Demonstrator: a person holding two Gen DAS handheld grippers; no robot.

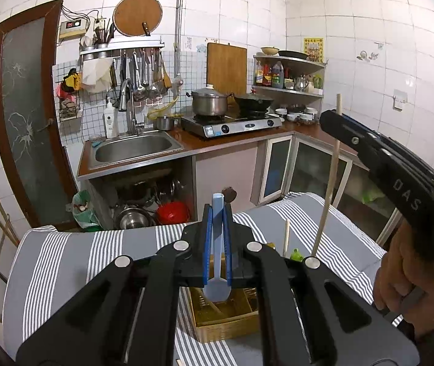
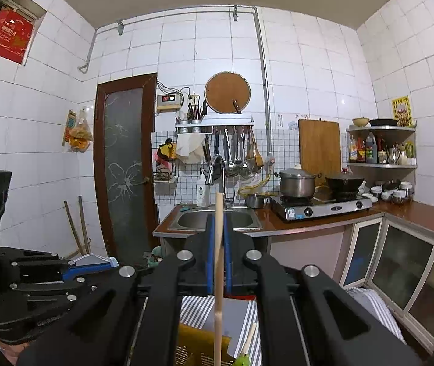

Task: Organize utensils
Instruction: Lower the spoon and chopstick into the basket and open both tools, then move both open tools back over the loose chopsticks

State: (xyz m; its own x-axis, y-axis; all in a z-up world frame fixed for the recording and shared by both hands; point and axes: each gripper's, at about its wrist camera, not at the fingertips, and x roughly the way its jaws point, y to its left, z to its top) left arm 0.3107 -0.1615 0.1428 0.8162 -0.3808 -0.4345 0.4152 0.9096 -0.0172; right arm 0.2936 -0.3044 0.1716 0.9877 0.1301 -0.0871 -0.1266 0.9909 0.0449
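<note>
The left gripper, jaws clamped on a pale blue spoon, and the right gripper, jaws clamped on an upright wooden chopstick, both hang over the bamboo utensil tray on the striped desk, probably to drop each piece into its compartment.

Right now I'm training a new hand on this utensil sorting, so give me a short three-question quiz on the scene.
1. True or false: the left gripper is shut on a light blue spoon.
2. What does the right gripper hold? A) fork B) wooden chopstick C) knife
3. Fill in: below both grippers, a wooden ___ sits on the striped cloth.

Key: 1 true. 2 B, the wooden chopstick. 3 utensil box.
</note>
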